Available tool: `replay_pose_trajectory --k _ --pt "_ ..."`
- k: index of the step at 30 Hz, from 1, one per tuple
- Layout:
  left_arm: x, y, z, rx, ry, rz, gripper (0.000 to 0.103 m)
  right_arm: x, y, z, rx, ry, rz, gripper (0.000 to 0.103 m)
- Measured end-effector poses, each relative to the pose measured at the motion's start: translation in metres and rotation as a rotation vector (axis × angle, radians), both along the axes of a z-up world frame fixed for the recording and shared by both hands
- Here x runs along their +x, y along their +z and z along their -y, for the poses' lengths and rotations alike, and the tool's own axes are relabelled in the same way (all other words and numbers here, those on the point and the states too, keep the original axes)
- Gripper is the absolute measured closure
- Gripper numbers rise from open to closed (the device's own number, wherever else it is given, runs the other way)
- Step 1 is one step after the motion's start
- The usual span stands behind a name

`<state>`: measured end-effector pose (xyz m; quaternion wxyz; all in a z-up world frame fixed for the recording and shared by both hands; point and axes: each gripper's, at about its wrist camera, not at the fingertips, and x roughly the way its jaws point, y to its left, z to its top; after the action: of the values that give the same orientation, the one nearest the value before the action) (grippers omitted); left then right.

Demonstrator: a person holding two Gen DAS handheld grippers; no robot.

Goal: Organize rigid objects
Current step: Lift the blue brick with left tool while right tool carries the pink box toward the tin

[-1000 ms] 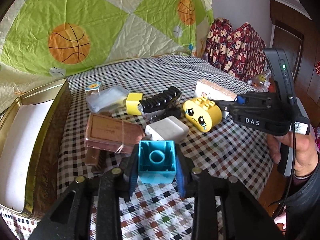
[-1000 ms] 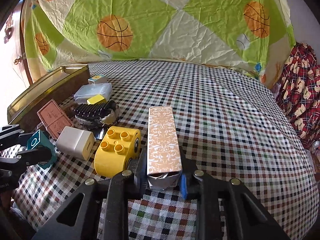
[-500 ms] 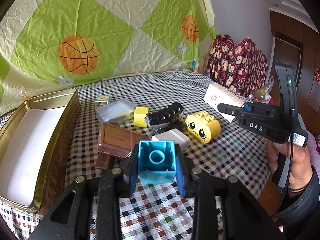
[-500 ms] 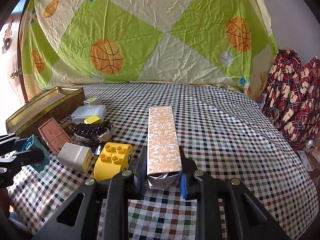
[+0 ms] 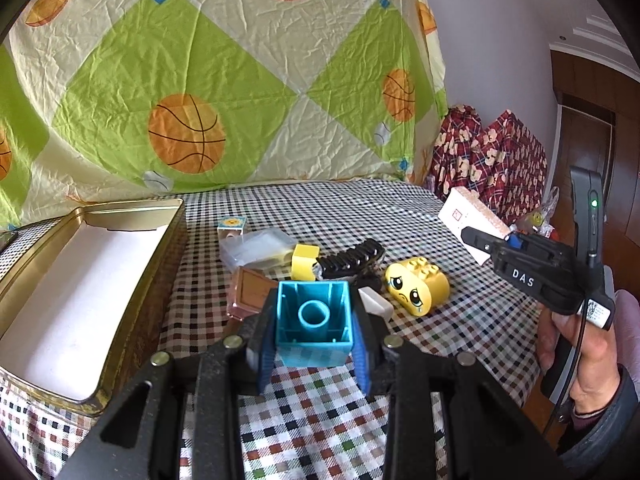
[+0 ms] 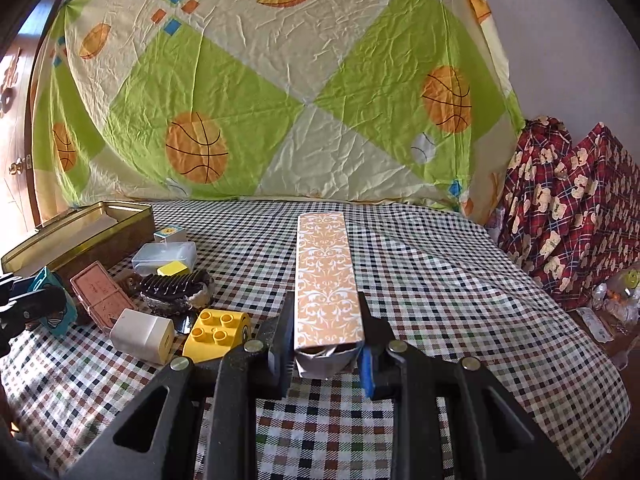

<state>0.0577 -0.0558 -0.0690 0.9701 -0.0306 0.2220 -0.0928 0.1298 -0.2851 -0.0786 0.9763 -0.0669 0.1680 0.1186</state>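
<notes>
Left gripper (image 5: 314,344): fingers pinching a turquoise hollow plastic building block (image 5: 313,322), open underside with round tube facing camera, held clear above the checked tablecloth (image 5: 312,412). Right gripper (image 6: 324,356): fingers pinching near end of a long orange-and-white damask-patterned cardboard box (image 6: 326,280), box pointing straight ahead, also off the cloth.

Change over the last second: both grippers have risen, both loads lifted with them. Left view has swung so the open gold metal tin with white lining (image 5: 92,396) now shows much more of its inside, at left. Judgement: both picks done, transport phase underway, tin likely drop target; block closer to it than the box.

Outward, pile still on cloth between tin and right gripper: yellow rounded toy brick with crying face (image 5: 416,286), white plug-style charger cube (image 6: 142,334), black ribbed comb-like piece (image 5: 350,258), small yellow cube (image 5: 305,266), pinkish-brown flat embossed slab (image 5: 252,294), clear plastic lidded case (image 5: 256,246), small white cube with yellow smiley sticker (image 5: 231,226). All untouched, so most of the task remains.

Writing: "DAS" in white on right gripper body in left view. Red square mark on box's white end face, unreadable. Slab embossing unreadable. Green LED lit on right handle.
</notes>
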Motion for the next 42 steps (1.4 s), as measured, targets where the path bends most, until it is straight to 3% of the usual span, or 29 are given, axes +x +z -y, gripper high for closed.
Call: replay_pose_trajectory --k 16,42 --pt "-0.017 0.006 -0.009 0.016 0.049 0.103 0.073 -0.014 0.000 -0.021 0.032 0.015 0.032 0.076" --pt "-0.029 0.007 -0.030 -0.006 0.101 0.146 0.073 -0.039 -0.001 -0.080 0.033 0.116 0.070 0.076"
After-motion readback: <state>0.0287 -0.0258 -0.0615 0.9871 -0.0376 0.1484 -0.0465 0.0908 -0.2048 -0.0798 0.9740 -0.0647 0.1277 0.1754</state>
